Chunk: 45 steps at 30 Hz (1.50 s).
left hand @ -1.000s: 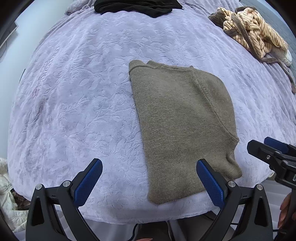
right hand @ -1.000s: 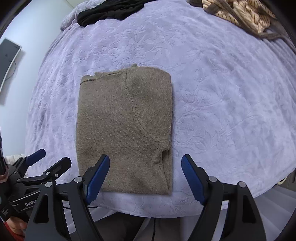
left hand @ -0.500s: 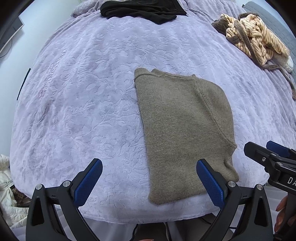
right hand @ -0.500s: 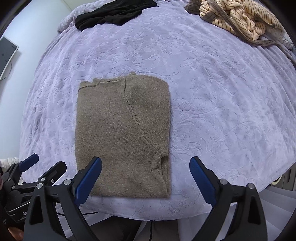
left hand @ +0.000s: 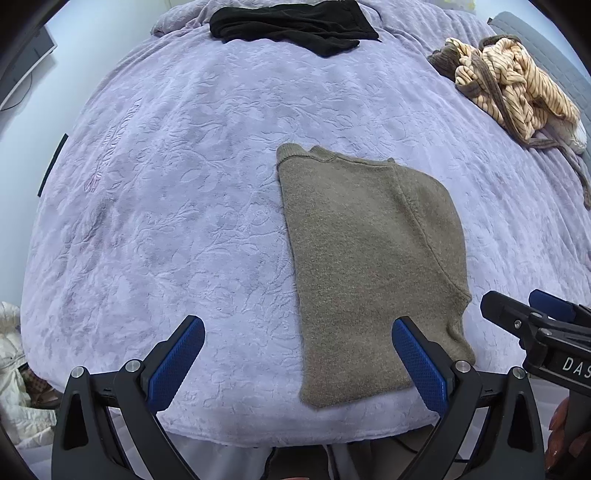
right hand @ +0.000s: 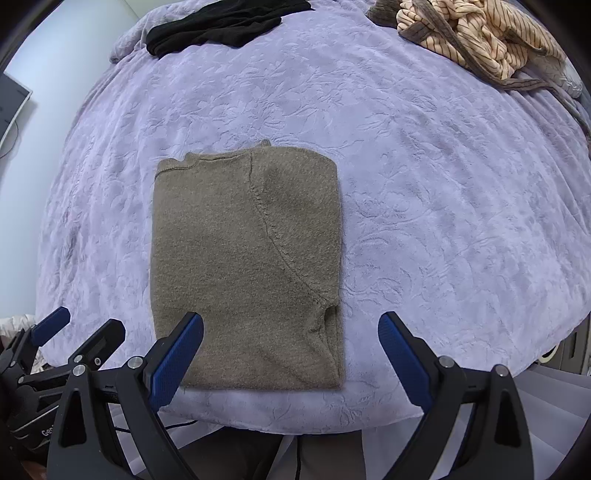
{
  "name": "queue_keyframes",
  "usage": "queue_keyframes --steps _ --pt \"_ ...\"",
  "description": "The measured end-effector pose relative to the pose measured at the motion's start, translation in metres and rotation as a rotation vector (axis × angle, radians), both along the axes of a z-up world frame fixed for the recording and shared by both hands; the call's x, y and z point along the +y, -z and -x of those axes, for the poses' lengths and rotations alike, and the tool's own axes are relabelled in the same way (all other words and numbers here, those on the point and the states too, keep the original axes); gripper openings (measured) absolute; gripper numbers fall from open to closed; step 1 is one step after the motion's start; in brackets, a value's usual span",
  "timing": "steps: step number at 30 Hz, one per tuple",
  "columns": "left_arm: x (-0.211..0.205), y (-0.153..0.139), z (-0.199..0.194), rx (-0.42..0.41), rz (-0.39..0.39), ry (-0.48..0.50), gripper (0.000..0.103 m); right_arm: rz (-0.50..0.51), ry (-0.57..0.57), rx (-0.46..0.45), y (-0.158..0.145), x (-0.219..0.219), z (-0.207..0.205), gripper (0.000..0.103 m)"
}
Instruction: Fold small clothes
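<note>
Item: olive knit sweater (right hand: 243,266), folded to a narrow rectangle, lying flat near the front edge of the bed; all places below are given from it

Risks, judged:
- Left of the sweater: the left gripper (left hand: 297,365) hangs released, jaws wide, nothing between them, one pad over bare cover and the other over the sweater's near hem. A pinch from here could catch only the top layer, and the fold beneath would slide apart on lifting
- At the sweater: the near hem lies close to the bed's front edge; a drag toward the person could pull it over the edge
- Right of the sweater: the right gripper (right hand: 290,354) is likewise released and has just been opening wider, nothing held, its left pad above the hem. If the two grippers lift unevenly, the next fold is likely to go askew; the soft knit sags readily

Surface and room:
- Lavender embossed bed cover (right hand: 443,221) under the sweater, plush, with a leaf pattern; it may bunch if nipped with the cloth
- Beyond the sweater, far left: black garment (right hand: 218,22), well apart
- Beyond the sweater, far right: striped cream garment (right hand: 480,40), crumpled, well apart
- Far left of the sweater: pale wall, dark panel edge
</note>
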State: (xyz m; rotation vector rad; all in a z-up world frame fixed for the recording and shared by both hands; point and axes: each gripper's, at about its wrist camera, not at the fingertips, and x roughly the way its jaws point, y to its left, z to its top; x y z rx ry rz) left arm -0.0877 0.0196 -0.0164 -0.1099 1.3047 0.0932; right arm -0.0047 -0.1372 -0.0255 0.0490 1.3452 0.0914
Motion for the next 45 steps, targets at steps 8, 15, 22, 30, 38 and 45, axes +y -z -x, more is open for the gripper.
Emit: queue_keyframes --steps 8,15,22,30,38,45 --pt "-0.0018 -0.0013 0.0033 -0.005 -0.003 -0.002 0.102 0.012 -0.017 0.002 -0.0012 0.0043 0.0036 0.097" --pt "-0.0021 -0.0027 0.0053 -0.010 -0.001 -0.006 0.102 0.014 -0.016 0.002 -0.0025 0.0047 0.0056 0.097" --pt "-0.0027 -0.0029 0.0059 -0.010 -0.002 -0.005 0.102 0.014 -0.018 0.001 -0.0029 0.0054 0.0069 0.097" --pt "-0.0031 -0.0034 0.0072 -0.009 -0.003 -0.005 0.102 0.015 -0.017 0.000 -0.0029 0.0054 0.0071 0.097" --pt "-0.0027 -0.0032 0.0062 -0.009 -0.003 -0.006 0.102 0.015 -0.018 0.002 -0.0033 0.0063 0.0079 0.097" --pt "-0.0024 -0.0031 0.0064 -0.009 -0.004 -0.004 0.102 0.015 -0.015 0.001 -0.0028 0.0069 0.0083 0.097"
